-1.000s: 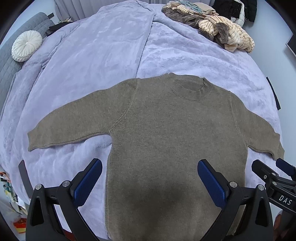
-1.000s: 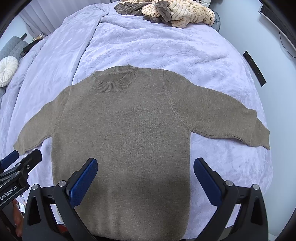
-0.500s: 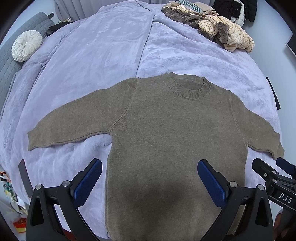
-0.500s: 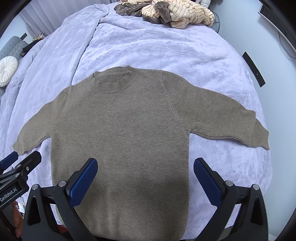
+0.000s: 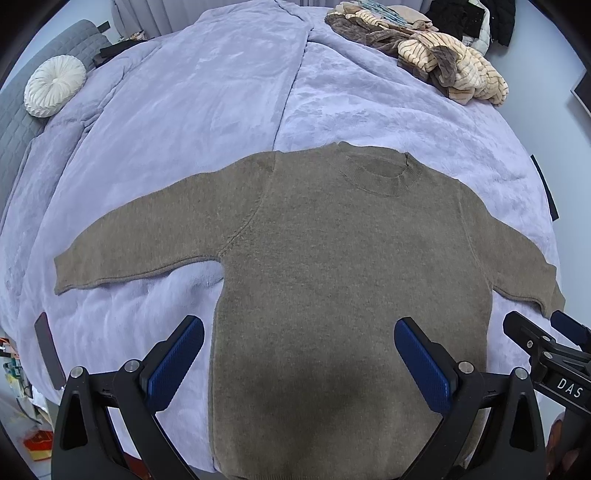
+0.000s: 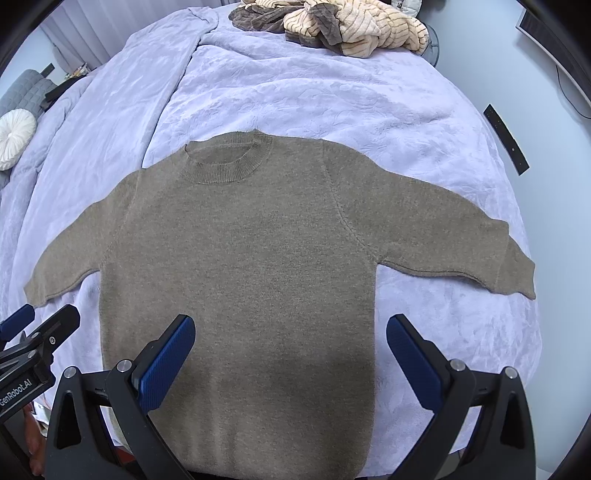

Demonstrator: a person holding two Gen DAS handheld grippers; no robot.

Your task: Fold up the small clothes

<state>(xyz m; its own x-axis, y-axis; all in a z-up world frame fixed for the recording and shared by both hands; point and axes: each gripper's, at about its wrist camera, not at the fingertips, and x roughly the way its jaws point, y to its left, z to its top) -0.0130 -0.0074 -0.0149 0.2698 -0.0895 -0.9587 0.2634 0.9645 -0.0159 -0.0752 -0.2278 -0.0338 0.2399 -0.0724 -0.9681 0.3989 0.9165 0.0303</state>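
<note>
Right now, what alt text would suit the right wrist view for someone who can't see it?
A brown sweater lies flat, sleeves spread, on a lavender bedspread. The open right gripper hovers over its hem; a clothes pile sits at the far edge.

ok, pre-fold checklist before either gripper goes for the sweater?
1. Sweater lies flat, front up: ok.
2. Both sleeves spread out to the sides, not tucked: ok.
3. Left gripper open, holding nothing: ok.
4. Right gripper open, holding nothing: ok.
5. Clothes pile lies well apart from the sweater: ok.
6. Bottom hem straight: cannot tell, hidden by the grippers.
</note>
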